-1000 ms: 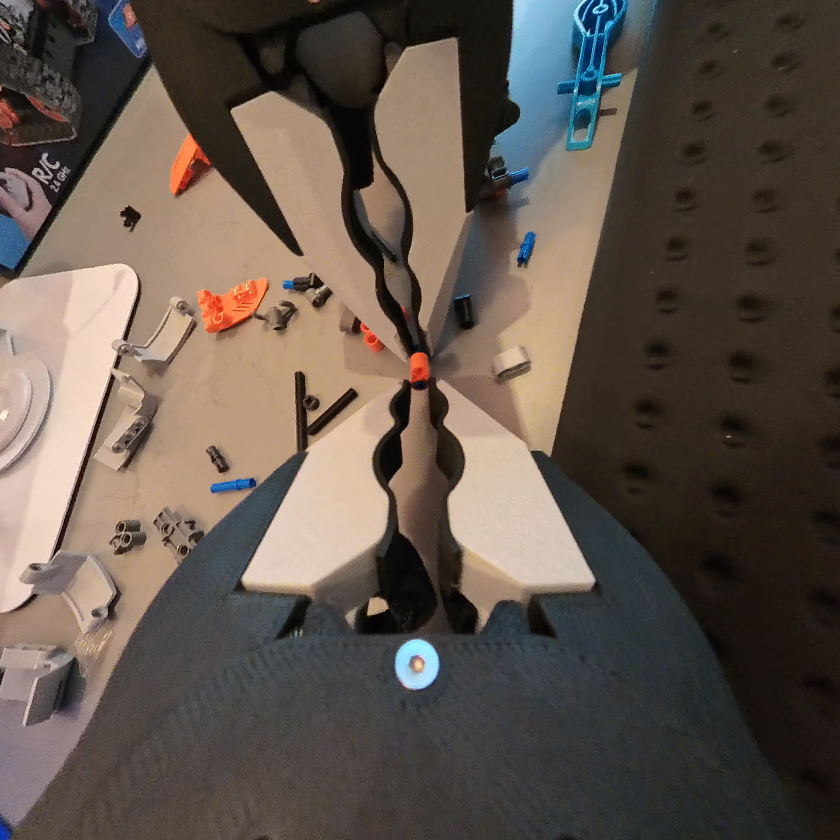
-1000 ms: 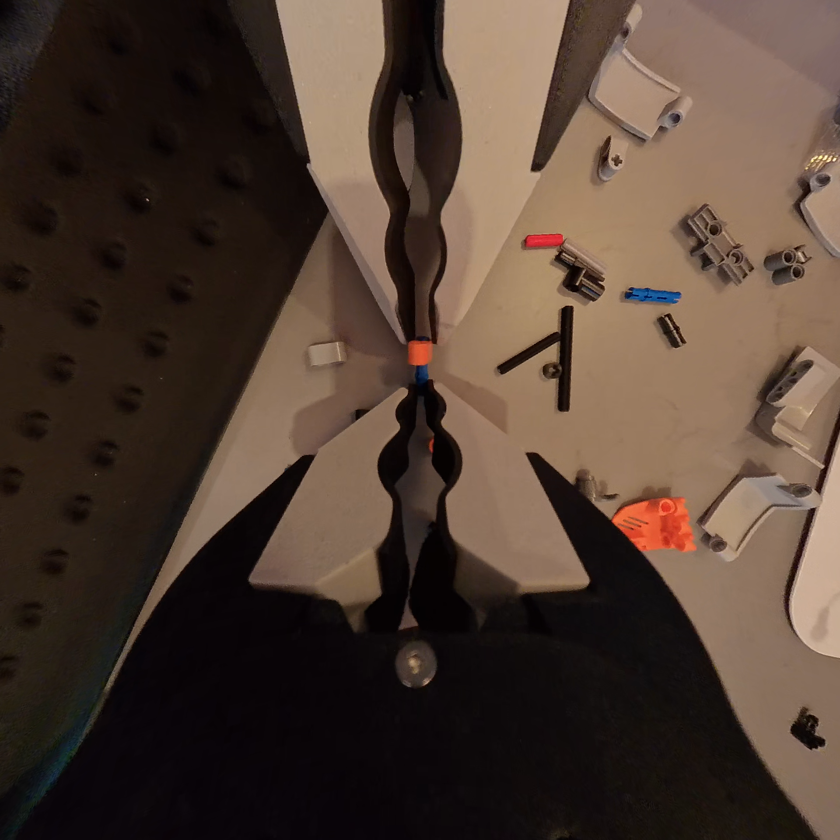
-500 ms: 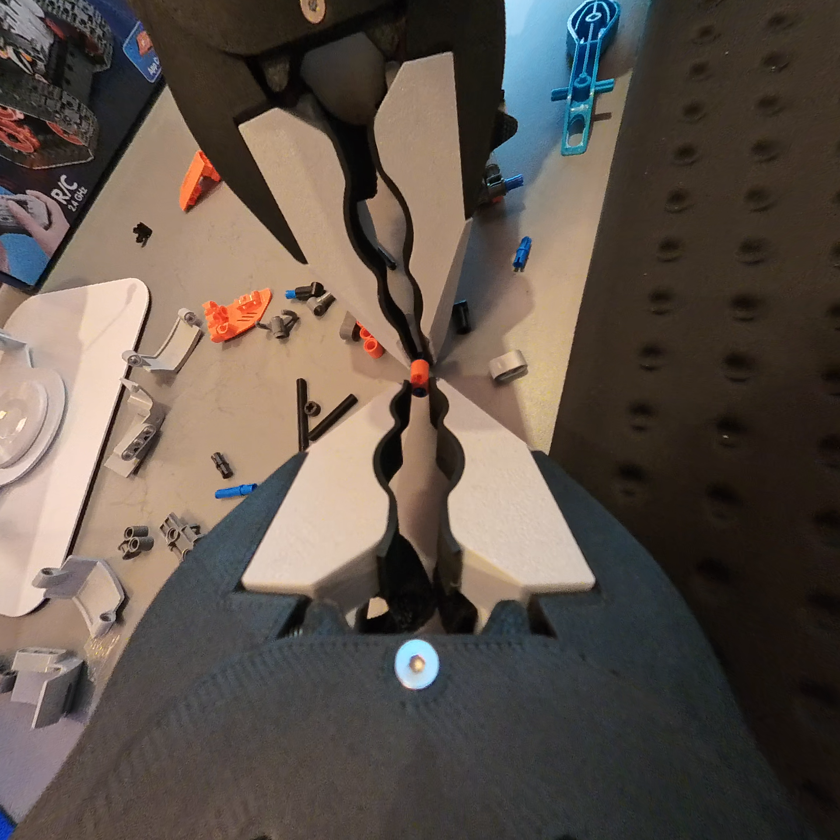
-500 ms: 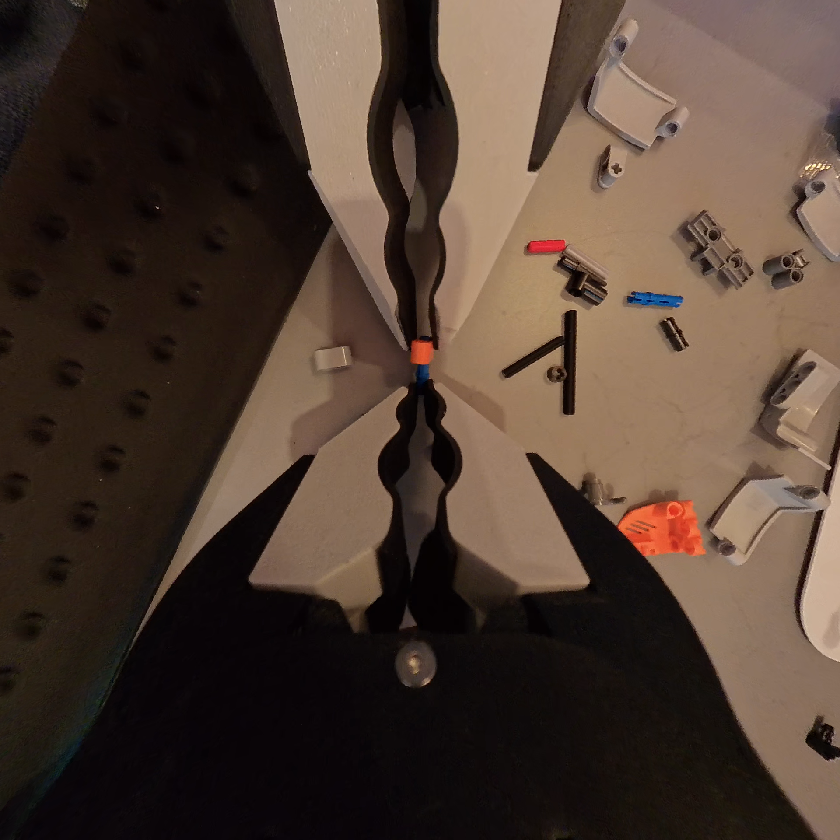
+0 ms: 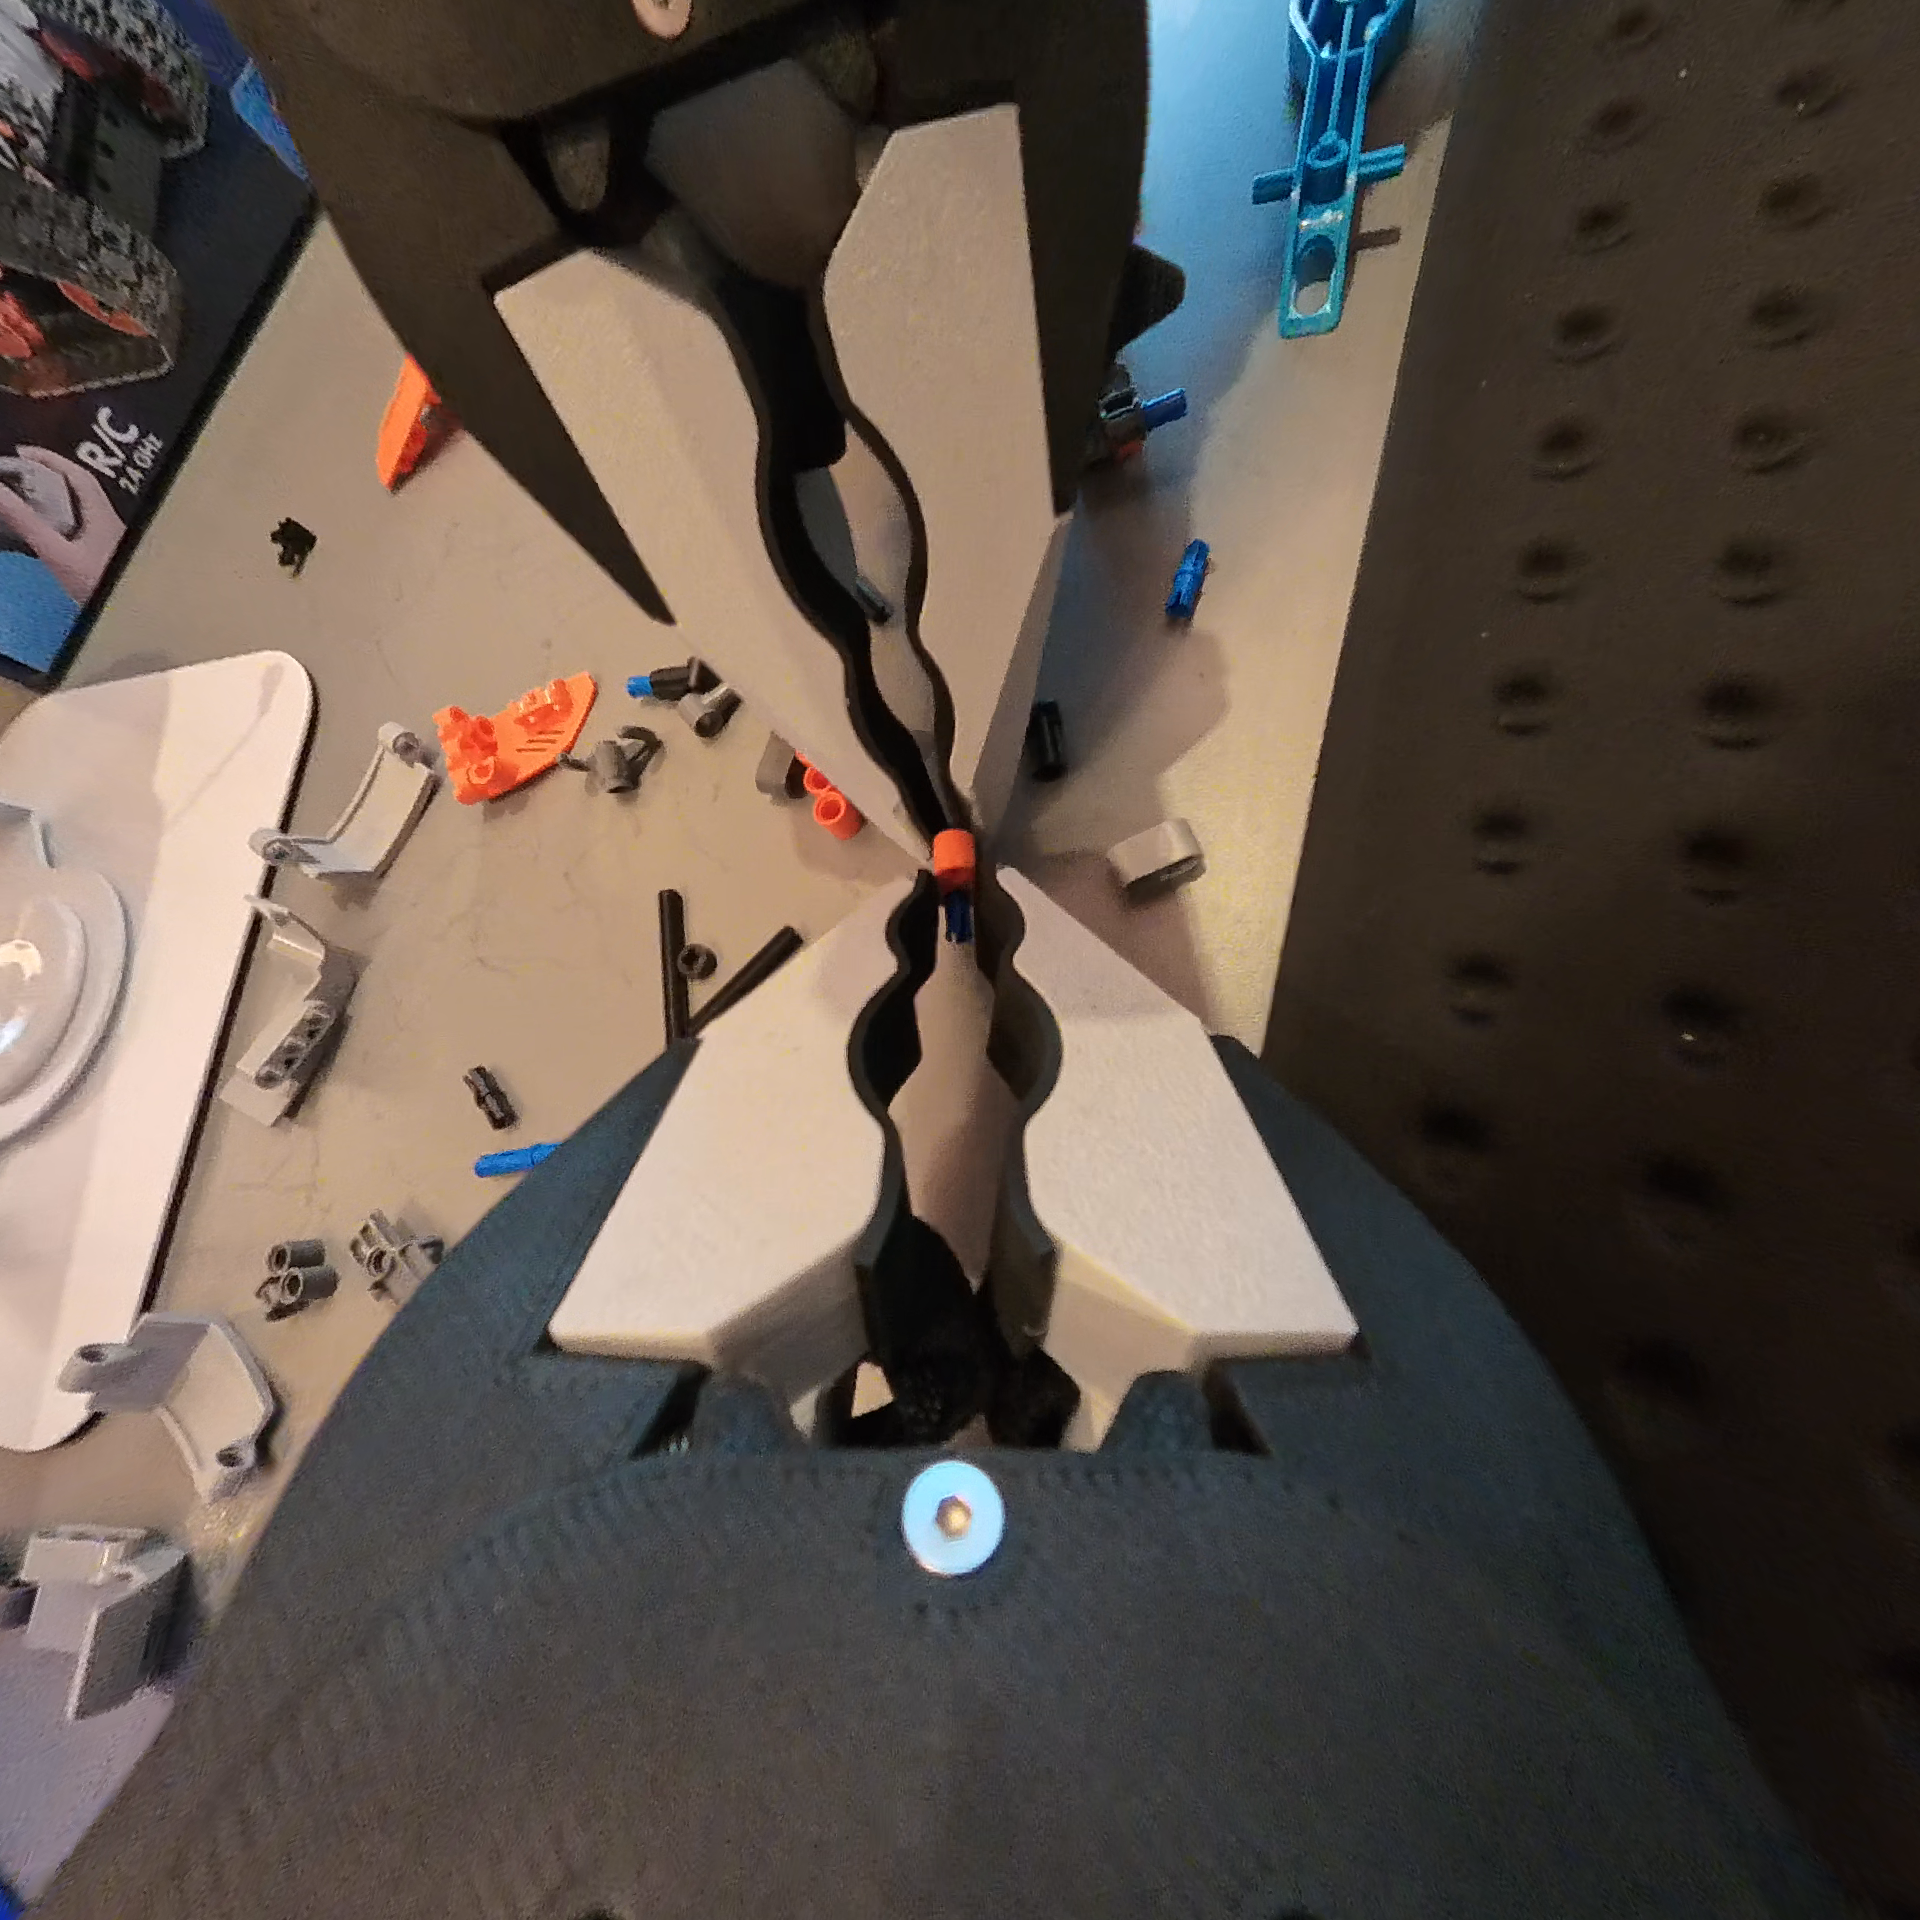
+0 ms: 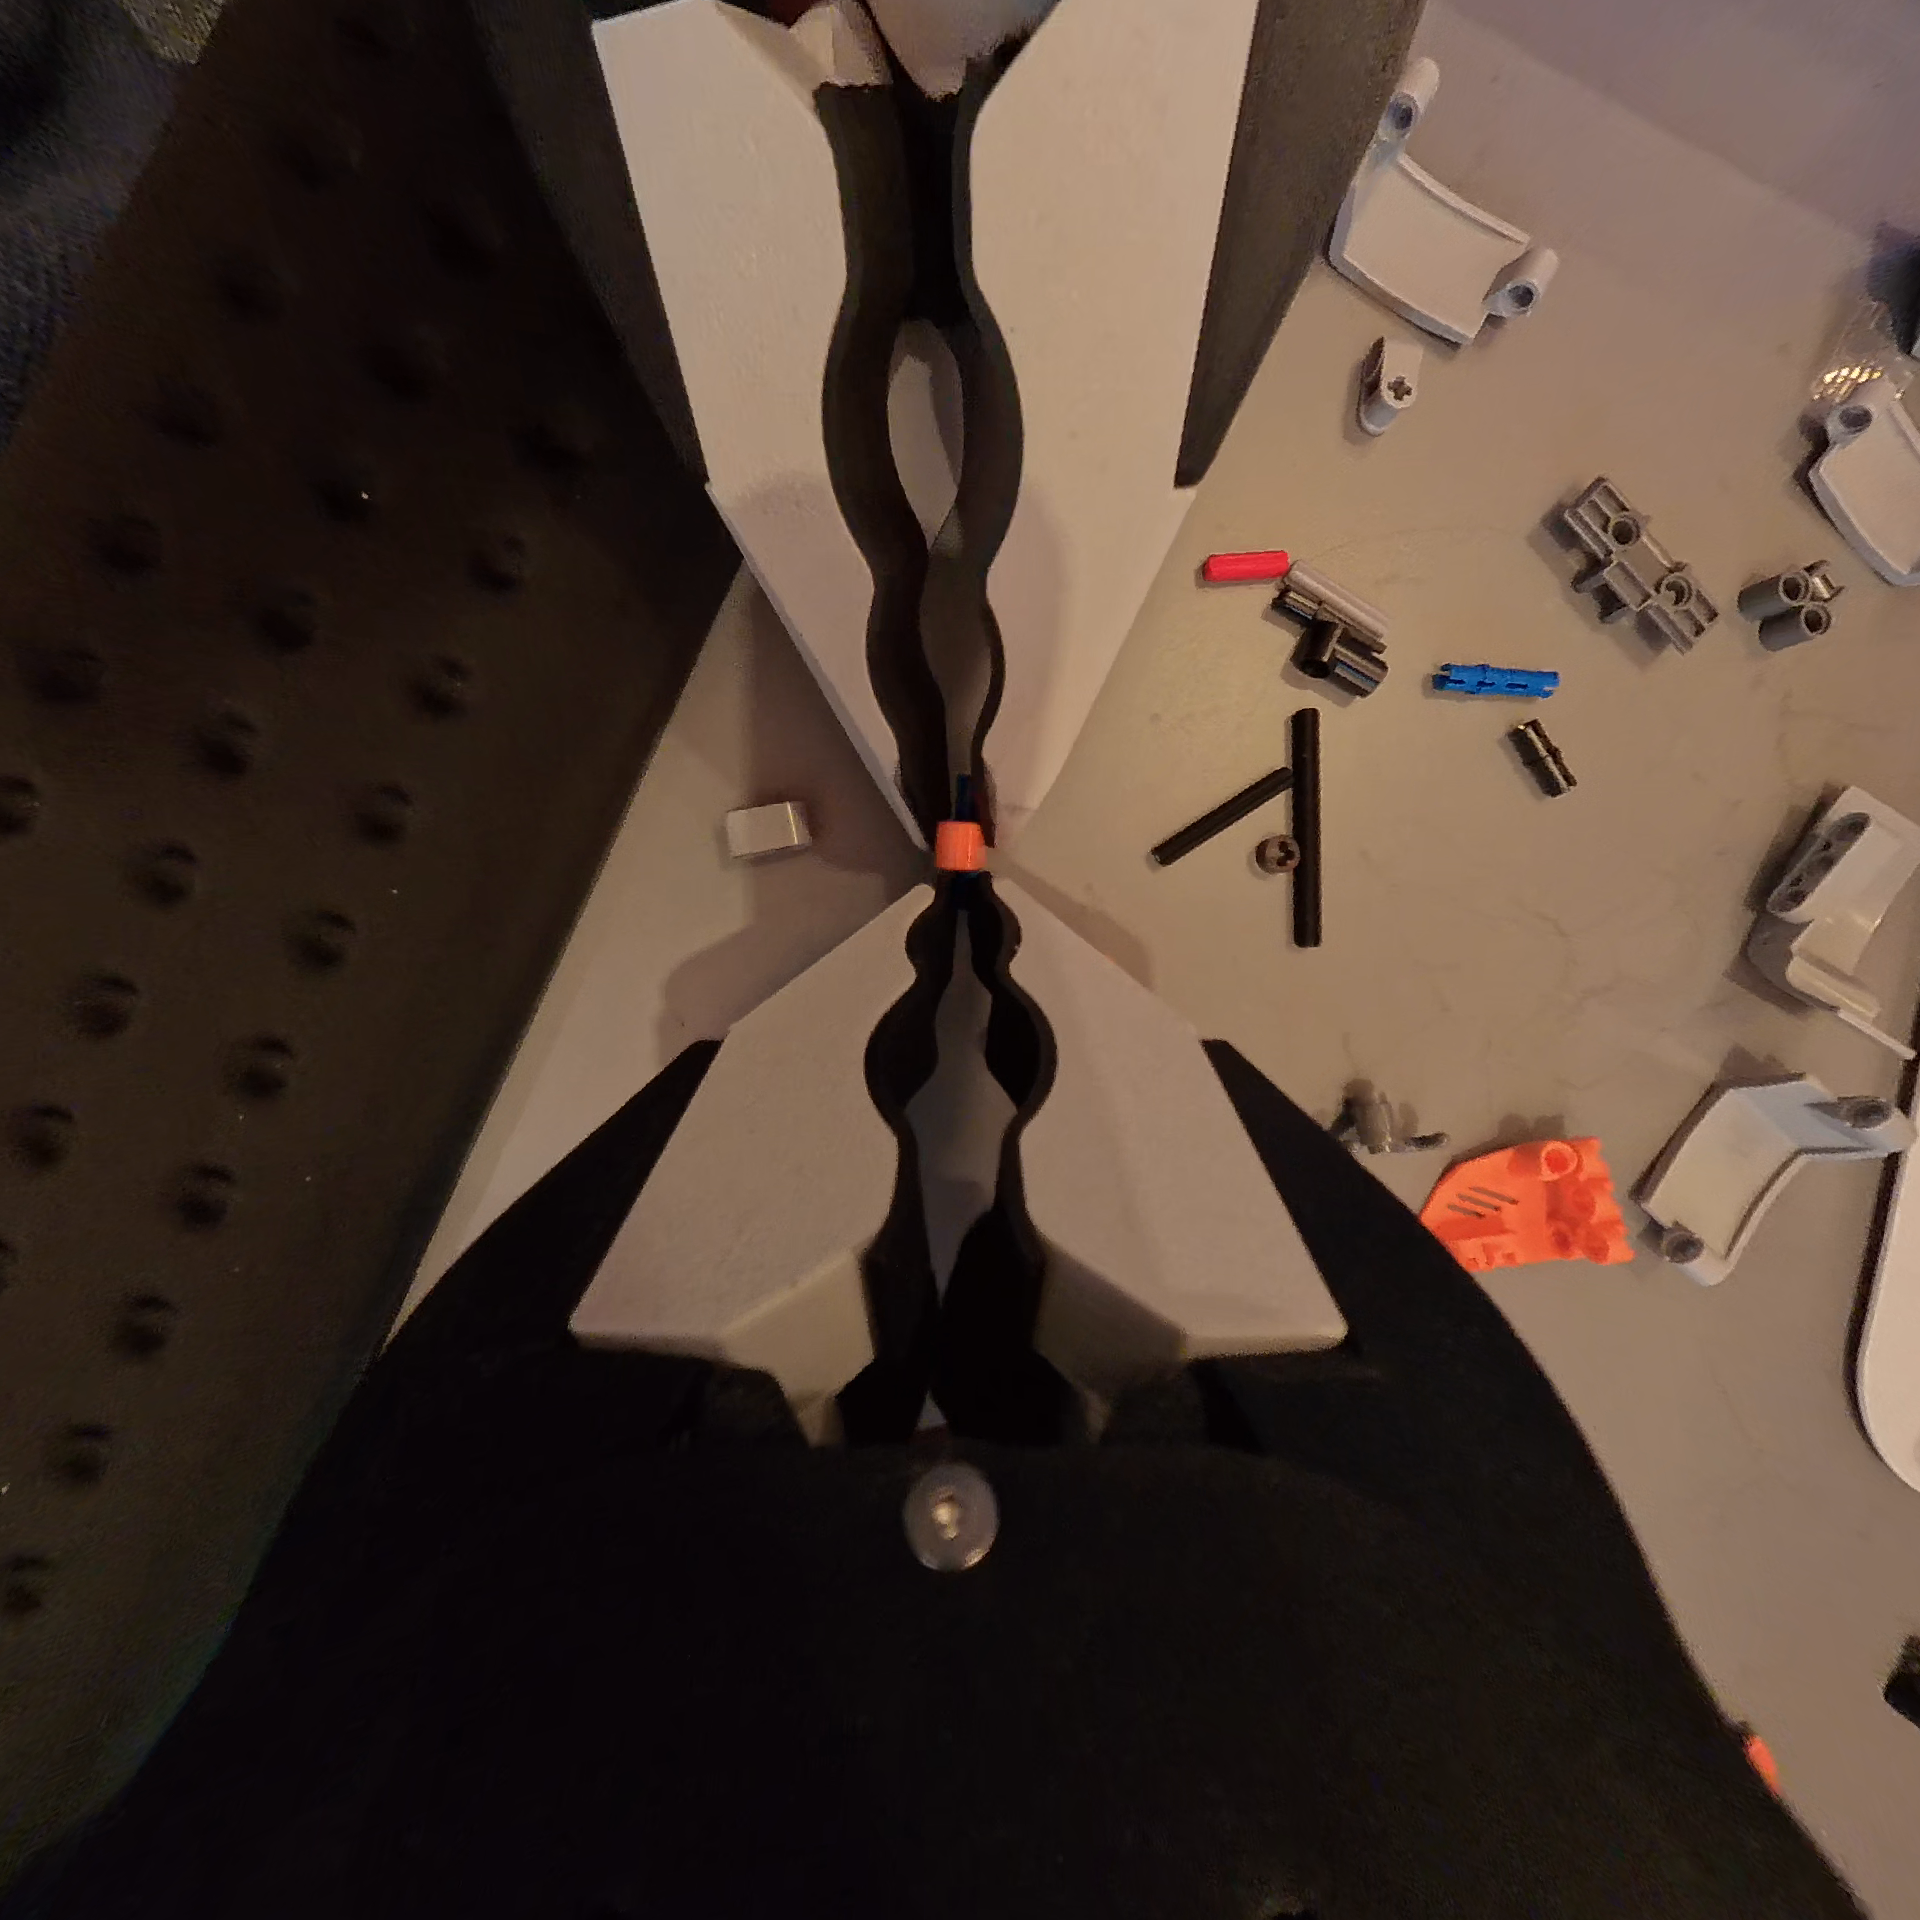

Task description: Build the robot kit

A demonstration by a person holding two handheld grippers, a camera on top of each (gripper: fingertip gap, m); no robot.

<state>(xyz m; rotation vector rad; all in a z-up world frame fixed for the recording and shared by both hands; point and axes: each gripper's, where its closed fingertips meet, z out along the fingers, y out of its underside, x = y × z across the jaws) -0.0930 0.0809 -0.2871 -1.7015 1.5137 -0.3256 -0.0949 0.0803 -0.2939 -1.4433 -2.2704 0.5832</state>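
A: How do the two grippers stand?
B: Tip to tip above the counter (image 5: 1195, 727). The left gripper (image 5: 958, 914) has its jaws closed on a blue pin (image 5: 957, 912); the right gripper (image 6: 961, 896) meets it from the far side, jaws pinched on the same pin, which runs through one orange bush (image 6: 957, 844) sitting between the two sets of tips.

A: And around them?
B: In the right wrist view, one small grey block (image 6: 767, 831) lies just left of the tips. To the right are two black axles (image 6: 1304, 826) touching in a V, one red pin (image 6: 1247, 565), one loose blue pin (image 6: 1494, 680), and one orange panel (image 6: 1527, 1205). I count four pale grey curved panels along that side.

A: Anything else?
B: A dark studded mat (image 5: 1662, 831) borders the counter, and a white board (image 5: 135, 987) lies on the other side.
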